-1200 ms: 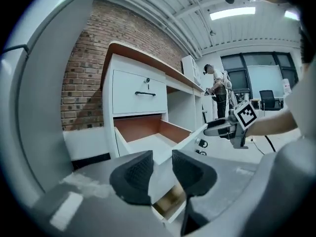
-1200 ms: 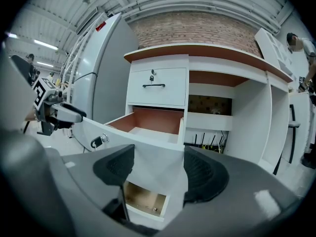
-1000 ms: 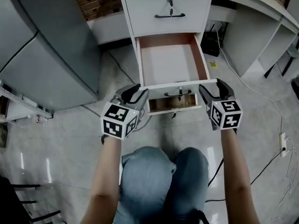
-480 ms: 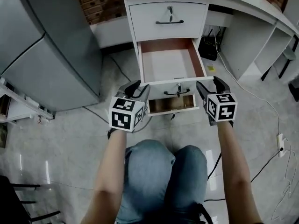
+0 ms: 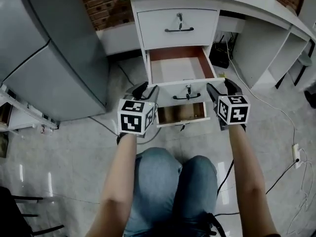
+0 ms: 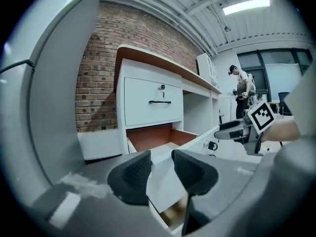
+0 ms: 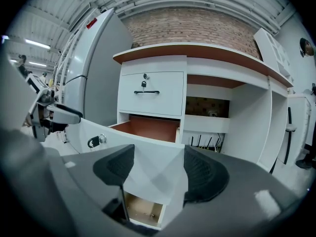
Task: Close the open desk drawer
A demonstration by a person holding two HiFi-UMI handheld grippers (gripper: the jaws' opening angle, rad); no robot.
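Observation:
The white desk's middle drawer (image 5: pixel 180 69) stands partly open, showing a pale floor and brown sides. Its front panel (image 5: pixel 186 91) carries a dark handle and a lock. My left gripper (image 5: pixel 146 91) straddles the panel's left corner; its jaws have just been opening, and that corner (image 6: pixel 160 179) sits between the pads without being pinched. My right gripper (image 5: pixel 221 88) is open wide around the right corner (image 7: pixel 158 174). Each gripper also shows in the other's view: the right gripper (image 6: pixel 232 131) and the left gripper (image 7: pixel 59 113).
The top drawer (image 5: pixel 178 27) is closed, and the bottom drawer (image 5: pixel 181 113) is ajar below the panel. A grey cabinet (image 5: pixel 49 58) stands close on the left. My knees (image 5: pixel 173 181) are right behind the grippers. Cables (image 5: pixel 291 127) trail on the floor at right.
The middle drawer has slid further into the desk, so less of its inside shows. Both grippers moved forward with its front panel.

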